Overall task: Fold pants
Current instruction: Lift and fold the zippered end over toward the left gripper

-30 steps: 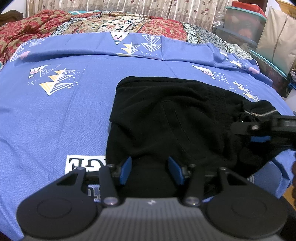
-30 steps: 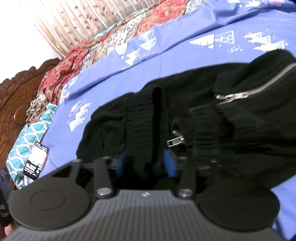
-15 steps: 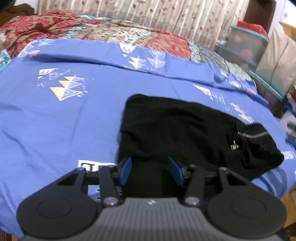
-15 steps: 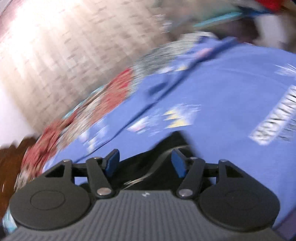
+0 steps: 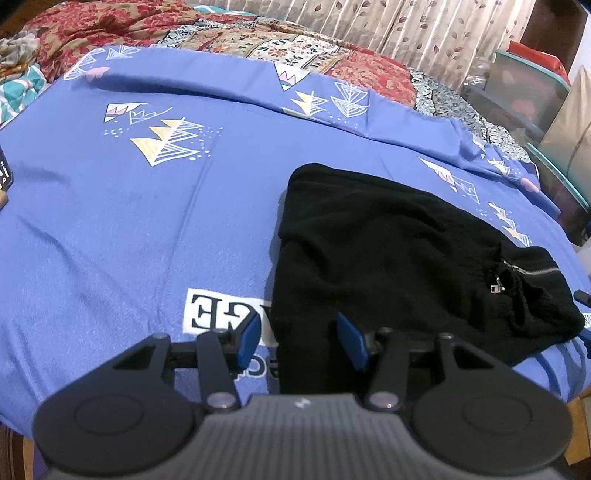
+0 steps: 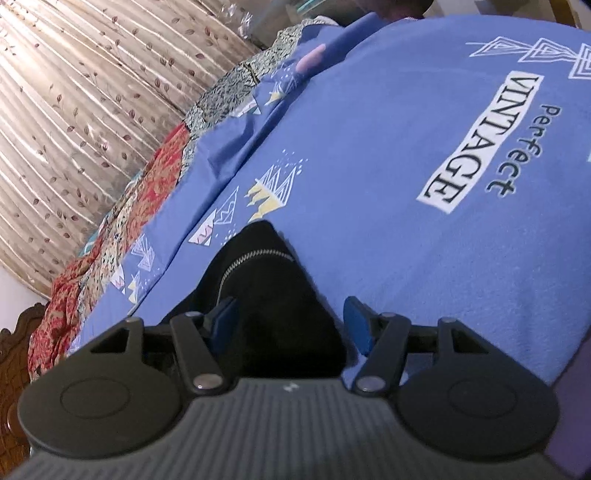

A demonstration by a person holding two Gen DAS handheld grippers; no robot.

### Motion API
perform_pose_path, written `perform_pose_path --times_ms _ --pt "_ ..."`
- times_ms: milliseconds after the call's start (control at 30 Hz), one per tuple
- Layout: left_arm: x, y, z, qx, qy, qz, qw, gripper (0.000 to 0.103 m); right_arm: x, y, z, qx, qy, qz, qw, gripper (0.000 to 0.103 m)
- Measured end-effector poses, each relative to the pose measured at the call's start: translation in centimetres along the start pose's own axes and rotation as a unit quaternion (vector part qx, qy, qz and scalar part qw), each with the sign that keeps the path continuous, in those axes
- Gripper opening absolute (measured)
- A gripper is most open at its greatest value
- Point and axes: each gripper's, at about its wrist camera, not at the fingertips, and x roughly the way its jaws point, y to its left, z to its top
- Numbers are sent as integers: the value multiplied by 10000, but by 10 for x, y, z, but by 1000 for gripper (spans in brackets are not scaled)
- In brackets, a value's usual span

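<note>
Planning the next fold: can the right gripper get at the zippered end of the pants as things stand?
Probably yes. The right gripper is open, the zipper lies just ahead of it, and nothing covers that end of the pants.

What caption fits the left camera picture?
Open left gripper over folded black pants on a blue bedsheet.

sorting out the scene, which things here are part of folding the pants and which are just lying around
Part of the job:
- black pants
- left tongs
- right tongs

Just lying about:
- blue bedsheet
- red patterned quilt
- curtain
- storage boxes
</note>
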Motion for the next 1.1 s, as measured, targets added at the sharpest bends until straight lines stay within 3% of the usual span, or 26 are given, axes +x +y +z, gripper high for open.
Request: perform_pose_path --times_ms 800,1100 --pt "4 4 0 -29 61 19 10000 51 -1 -3 -1 -9 45 26 10000 66" --pt "-27 9 22 -262 -506 -187 9982 48 -4 -4 7 -112 -81 91 9999 73"
